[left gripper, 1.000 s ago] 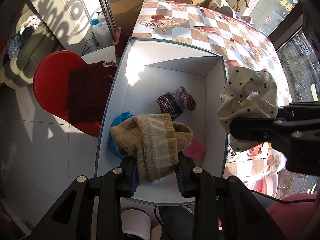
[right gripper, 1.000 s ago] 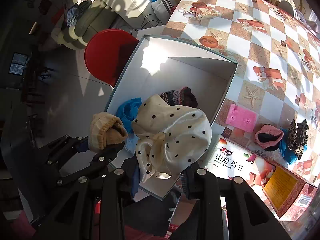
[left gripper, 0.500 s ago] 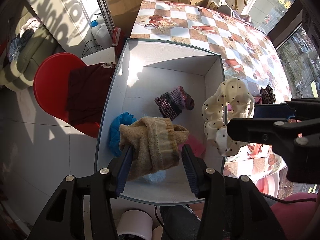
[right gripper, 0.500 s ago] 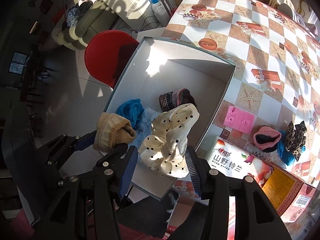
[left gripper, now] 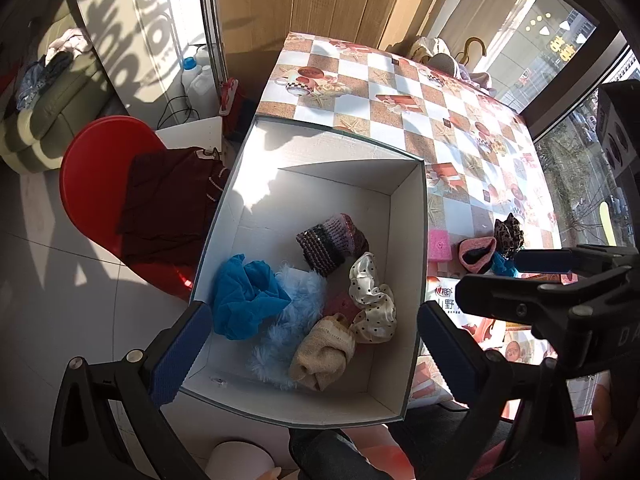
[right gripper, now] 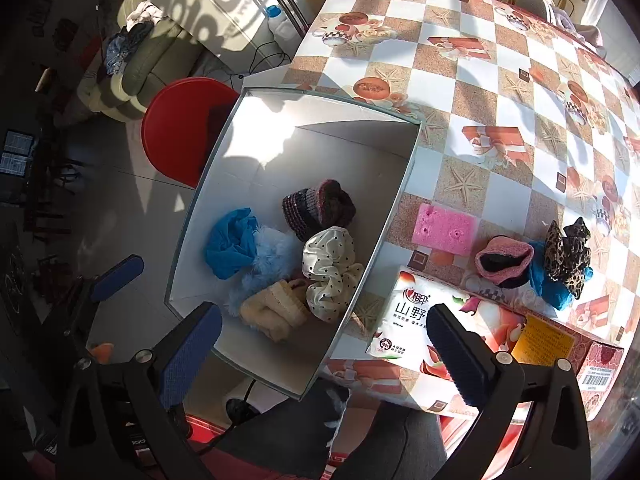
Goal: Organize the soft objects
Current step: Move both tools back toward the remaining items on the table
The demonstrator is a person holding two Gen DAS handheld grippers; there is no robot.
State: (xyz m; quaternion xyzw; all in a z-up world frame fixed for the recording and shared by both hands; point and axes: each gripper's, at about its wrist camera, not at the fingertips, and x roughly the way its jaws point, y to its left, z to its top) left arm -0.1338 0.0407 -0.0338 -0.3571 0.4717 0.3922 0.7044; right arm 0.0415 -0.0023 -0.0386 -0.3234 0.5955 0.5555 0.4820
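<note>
A white box [left gripper: 406, 240] stands at the table's left edge. In it lie a tan knit sock [left gripper: 320, 356] and a cream polka-dot scrunchie [left gripper: 372, 304], side by side and free of both grippers. My left gripper [left gripper: 314, 314] hovers over the box, its jaws opening wide with nothing between them. My right gripper [right gripper: 322, 314] hangs beside it over the box's right wall, jaws also opening and empty. From the right wrist the sock [right gripper: 272, 312] and the scrunchie [right gripper: 328, 264] rest near the box's front.
A blue cloth [left gripper: 244, 300], a pale blue fluffy piece [left gripper: 296, 312] and a dark striped knit [left gripper: 332, 240] share the box. On the checked table [right gripper: 460, 92] lie a pink sponge [right gripper: 444, 228], pink sock [right gripper: 504, 260], leopard scrunchie [right gripper: 568, 252] and tissue pack [right gripper: 416, 320]. A red stool [left gripper: 96, 184] stands left.
Both grippers went from shut to wide open. The tan sock fell from the left one and the polka-dot scrunchie from the right one into the box.
</note>
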